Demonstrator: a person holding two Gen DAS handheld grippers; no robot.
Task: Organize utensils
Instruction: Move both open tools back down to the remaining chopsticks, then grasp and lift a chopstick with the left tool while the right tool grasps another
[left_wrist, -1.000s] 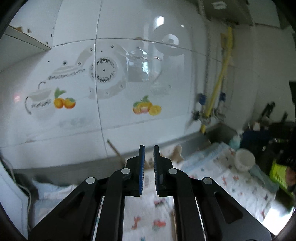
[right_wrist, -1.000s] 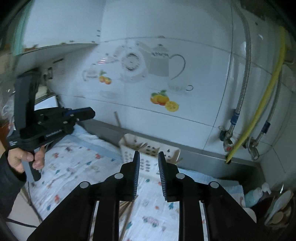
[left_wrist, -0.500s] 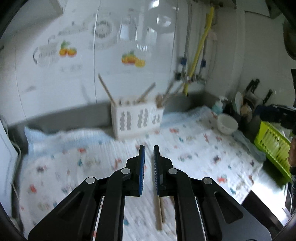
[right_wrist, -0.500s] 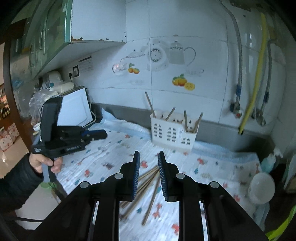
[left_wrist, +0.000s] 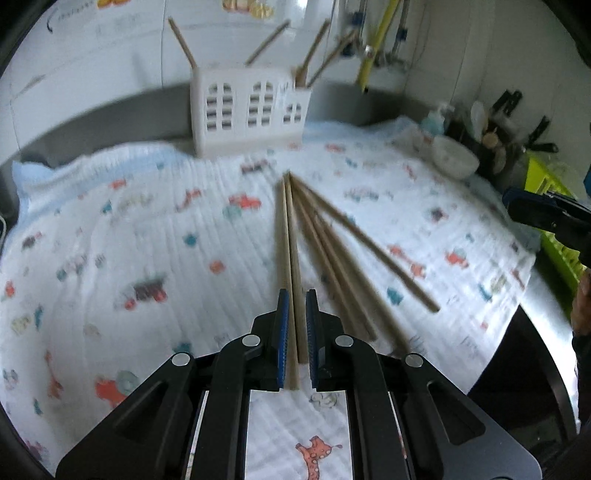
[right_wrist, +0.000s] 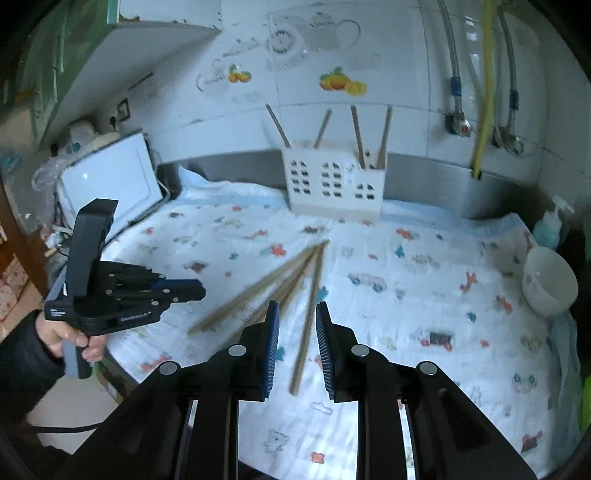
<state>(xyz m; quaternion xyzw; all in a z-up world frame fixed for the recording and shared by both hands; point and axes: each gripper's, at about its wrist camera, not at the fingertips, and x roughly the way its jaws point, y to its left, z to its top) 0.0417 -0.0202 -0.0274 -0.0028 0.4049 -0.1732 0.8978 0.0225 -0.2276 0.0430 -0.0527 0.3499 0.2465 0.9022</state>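
Both hand-held grippers, left (left_wrist: 295, 345) and right (right_wrist: 297, 347), slightly parted and empty, have been lowered toward loose chopsticks (left_wrist: 325, 243), now reachable.

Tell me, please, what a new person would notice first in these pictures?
First the loose wooden chopsticks fanned out on the patterned cloth in the middle of the counter. Behind them, against the tiled wall, a white holder has four sticks standing in it. The left tongs and right tongs are both open.
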